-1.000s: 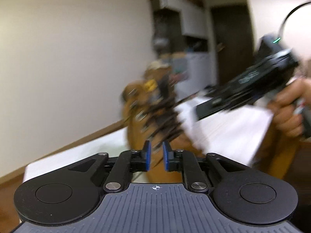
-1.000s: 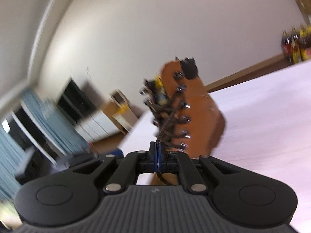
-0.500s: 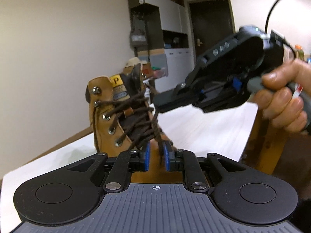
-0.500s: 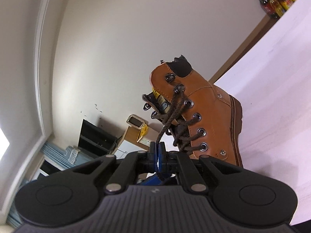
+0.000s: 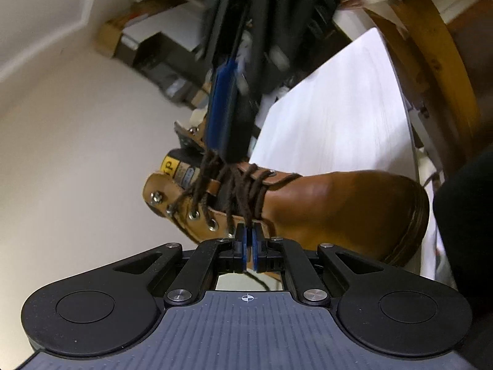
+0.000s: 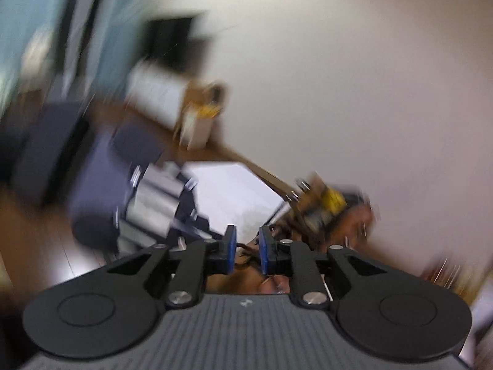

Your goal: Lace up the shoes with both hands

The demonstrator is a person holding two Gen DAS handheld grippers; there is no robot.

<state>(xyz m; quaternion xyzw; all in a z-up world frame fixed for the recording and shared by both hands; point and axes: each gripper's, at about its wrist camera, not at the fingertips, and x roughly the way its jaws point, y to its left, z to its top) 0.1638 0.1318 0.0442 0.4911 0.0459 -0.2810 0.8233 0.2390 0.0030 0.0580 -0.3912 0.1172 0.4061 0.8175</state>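
Blurred and hidden parts

The right wrist view was motion-smeared; the boot (image 6: 336,212) there blurred; the right tool (image 5: 229,141) hid the boot's collar.

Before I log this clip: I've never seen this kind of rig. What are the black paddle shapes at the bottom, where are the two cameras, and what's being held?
There is no robot: a person holds a two-finger tool in each hand, with a fisheye camera on each looking along the fingers. The black shapes are the tool's own body. In the left view, the left gripper is closed on a strand of the dark brown lace of a tan boot that rests on a white table. The right gripper comes down from above onto the laces. The right view is badly blurred; there the right gripper shows a gap between its blue pads, apparently holding nothing.
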